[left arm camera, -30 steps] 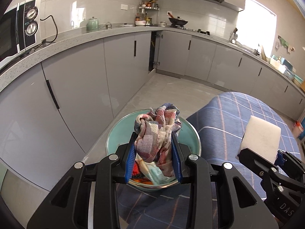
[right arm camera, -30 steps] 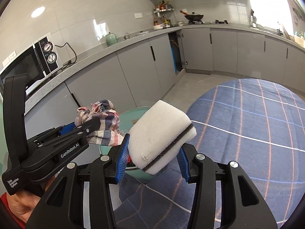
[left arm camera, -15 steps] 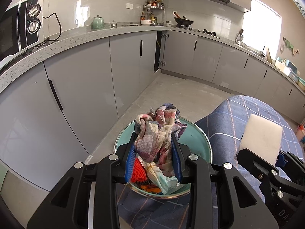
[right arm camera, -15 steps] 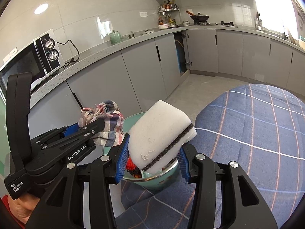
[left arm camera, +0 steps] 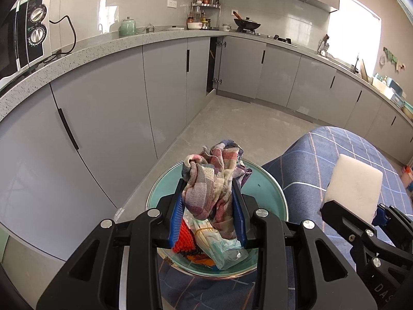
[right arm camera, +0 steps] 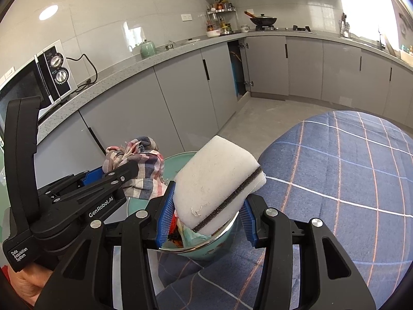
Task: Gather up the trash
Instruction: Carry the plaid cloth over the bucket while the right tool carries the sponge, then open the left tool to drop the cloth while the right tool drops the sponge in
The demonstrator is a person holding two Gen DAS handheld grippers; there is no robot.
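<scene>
My left gripper [left arm camera: 209, 206] is shut on a crumpled plaid cloth [left arm camera: 211, 180] and holds it over a teal bowl [left arm camera: 268, 188] that stands at the table's corner. The bowl holds trash: a red knit scrap [left arm camera: 183, 240] and a crumpled pale wrapper [left arm camera: 224, 250]. My right gripper [right arm camera: 206, 206] is shut on a white sponge [right arm camera: 216, 180] with a dark stripe, held above the bowl's rim [right arm camera: 206, 245]. The cloth [right arm camera: 144, 165] and left gripper [right arm camera: 103, 193] show at the left in the right wrist view. The sponge [left arm camera: 353, 188] shows at the right in the left wrist view.
The table carries a blue checked cloth [right arm camera: 335, 180]. Grey kitchen cabinets [left arm camera: 103, 118] and a counter with a microwave [right arm camera: 46, 77] run behind, across a grey floor [left arm camera: 245, 124]. One cabinet door [left arm camera: 214, 64] stands ajar.
Both grippers have risen slightly with their loads; the bowl now sits lower in both views and more of its trash shows. Both grips are unchanged.
</scene>
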